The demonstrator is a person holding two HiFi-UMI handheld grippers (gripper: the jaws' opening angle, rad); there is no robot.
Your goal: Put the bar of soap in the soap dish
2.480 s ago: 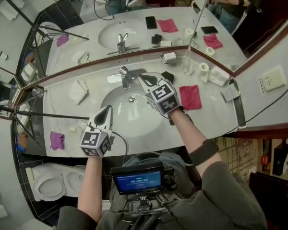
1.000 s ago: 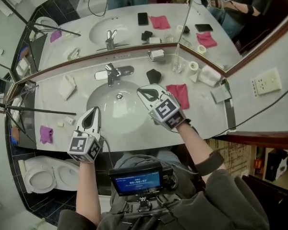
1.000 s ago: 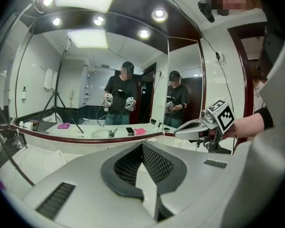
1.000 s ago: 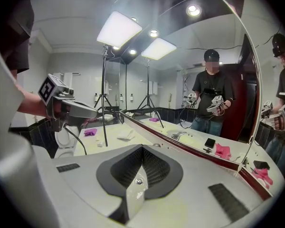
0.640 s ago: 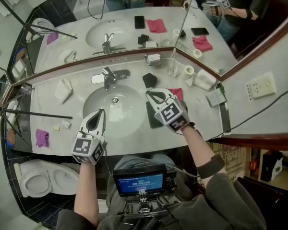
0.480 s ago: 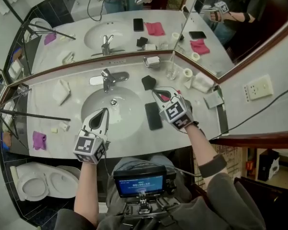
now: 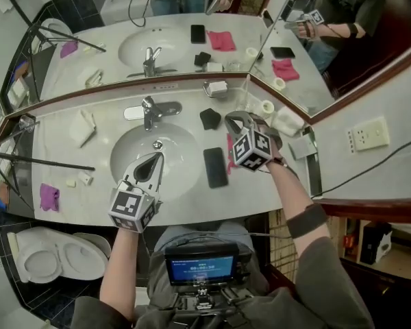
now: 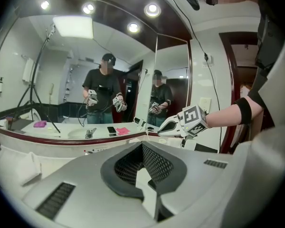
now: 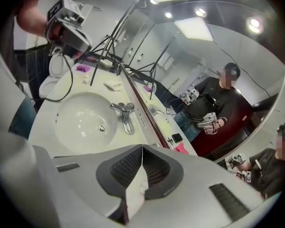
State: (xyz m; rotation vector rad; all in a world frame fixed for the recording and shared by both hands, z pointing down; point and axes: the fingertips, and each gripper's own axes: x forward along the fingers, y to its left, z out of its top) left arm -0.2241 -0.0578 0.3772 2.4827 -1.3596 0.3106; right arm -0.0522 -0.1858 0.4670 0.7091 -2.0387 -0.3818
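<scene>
Bar of soap (image 7: 219, 86), as far as I can make out, is the white block already sitting in the chrome soap dish (image 7: 208, 90). That's at the back of the counter (image 7: 96, 149), right up against the mirror, just behind the black pouch (image 7: 209, 118).

Left hand-held gripper (image 7: 153, 162) hangs over the front of the sink (image 7: 127, 149), jaws pressed together with nothing between them, well apart from the dish. Right hand-held gripper (image 7: 236, 120) is above the red cloth (image 7: 229, 157), beside the black phone (image 7: 215, 167). Its jaws are closed too and it's empty, but it's nearer the dish.
</scene>
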